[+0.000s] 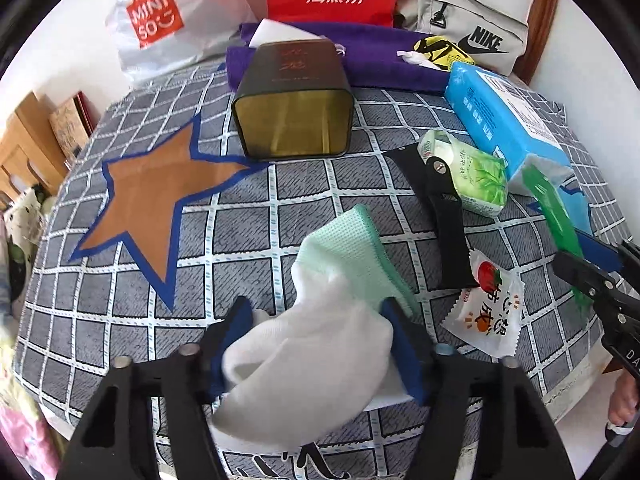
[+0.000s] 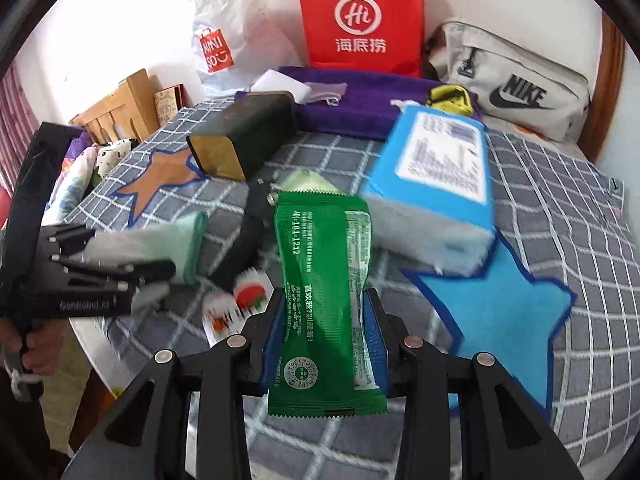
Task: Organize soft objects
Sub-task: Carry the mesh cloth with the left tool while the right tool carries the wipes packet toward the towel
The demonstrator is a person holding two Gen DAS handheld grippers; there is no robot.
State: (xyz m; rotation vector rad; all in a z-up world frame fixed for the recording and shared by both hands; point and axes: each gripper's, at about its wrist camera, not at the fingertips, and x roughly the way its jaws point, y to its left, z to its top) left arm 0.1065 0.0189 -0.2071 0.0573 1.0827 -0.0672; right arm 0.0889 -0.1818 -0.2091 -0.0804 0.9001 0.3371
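Dark tin (image 1: 292, 100) on its side, open mouth showing nothing inside.

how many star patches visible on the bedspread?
2. An orange star lies left of the open dark tin; a blue star lies at the near right, below the blue tissue pack. Others may be hidden under clutter.

Both tongs are matte black angular frames with round silver rivets and blue pads lining the fingers (image 1: 402, 354). The left tongs (image 2: 120, 276) carry small white lettering along one black bar.
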